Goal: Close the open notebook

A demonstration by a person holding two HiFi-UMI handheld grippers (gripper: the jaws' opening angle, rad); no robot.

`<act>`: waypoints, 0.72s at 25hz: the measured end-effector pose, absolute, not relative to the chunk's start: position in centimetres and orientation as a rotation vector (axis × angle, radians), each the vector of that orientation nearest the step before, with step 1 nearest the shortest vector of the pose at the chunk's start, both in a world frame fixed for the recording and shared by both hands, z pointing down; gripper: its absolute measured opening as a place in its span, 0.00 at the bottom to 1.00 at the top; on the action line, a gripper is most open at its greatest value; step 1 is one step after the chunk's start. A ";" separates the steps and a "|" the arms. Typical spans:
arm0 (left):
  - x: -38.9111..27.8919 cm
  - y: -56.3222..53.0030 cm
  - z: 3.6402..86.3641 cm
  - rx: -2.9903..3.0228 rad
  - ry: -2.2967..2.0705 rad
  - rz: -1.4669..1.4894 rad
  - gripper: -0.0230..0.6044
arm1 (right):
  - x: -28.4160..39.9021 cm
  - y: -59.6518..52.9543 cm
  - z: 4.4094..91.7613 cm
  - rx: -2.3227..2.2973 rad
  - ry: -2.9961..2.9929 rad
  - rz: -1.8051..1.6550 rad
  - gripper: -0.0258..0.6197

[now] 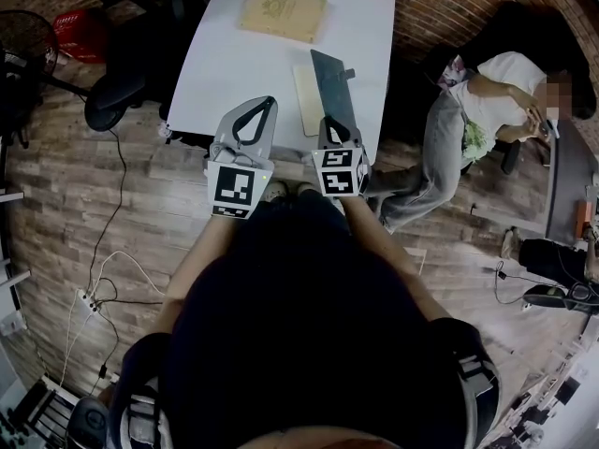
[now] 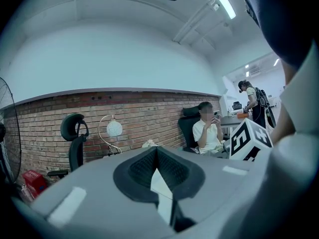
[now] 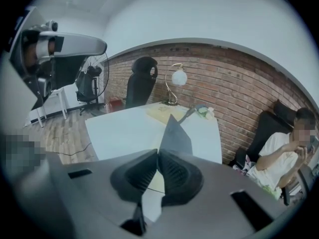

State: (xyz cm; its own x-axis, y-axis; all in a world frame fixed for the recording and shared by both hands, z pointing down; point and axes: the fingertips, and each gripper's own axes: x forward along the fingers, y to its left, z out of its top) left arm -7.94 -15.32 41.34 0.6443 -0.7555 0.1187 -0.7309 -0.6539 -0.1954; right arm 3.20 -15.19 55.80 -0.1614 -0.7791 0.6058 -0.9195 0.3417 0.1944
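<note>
Left gripper (image 2: 157, 151): jaws pressed together, empty. Right gripper (image 3: 158, 153): jaws pinching the raised dark cover (image 1: 333, 87) of the cream-paged open notebook (image 1: 308, 101) at the white table's (image 1: 234, 64) near edge. Risk: the thin cover slips out, or the notebook drags off.

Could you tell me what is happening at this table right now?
A person is working two handheld grippers at a white table. The right gripper is shut on the dark cover of the open notebook, holding it raised. The left gripper hovers shut and empty. The notebook is not yet closed.
</note>
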 end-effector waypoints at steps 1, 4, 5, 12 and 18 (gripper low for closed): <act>-8.0 -15.3 41.4 -2.728 1.243 -0.288 0.03 | 3.1 -15.2 55.9 1.479 -1.984 0.286 0.07; -8.3 -15.4 41.5 -2.723 1.255 -0.292 0.03 | 2.9 -15.4 56.3 1.472 -1.992 0.284 0.07; -8.4 -15.4 41.5 -2.721 1.257 -0.294 0.03 | 2.8 -15.4 56.4 1.466 -1.991 0.282 0.07; -9.1 -15.4 41.5 -2.712 1.280 -0.301 0.03 | 2.2 -15.7 56.8 1.442 -1.992 0.261 0.07; -9.7 -15.5 42.0 -2.705 1.301 -0.311 0.03 | 1.7 -15.8 57.8 1.416 -1.986 0.263 0.07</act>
State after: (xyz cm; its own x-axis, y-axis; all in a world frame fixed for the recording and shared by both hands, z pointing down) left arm -9.72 -15.48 42.01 0.6084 -0.7828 0.1306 -0.7574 -0.6219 -0.1991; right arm 1.66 -15.81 57.82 -0.1821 -0.7599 0.6241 -0.8962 0.3894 0.2126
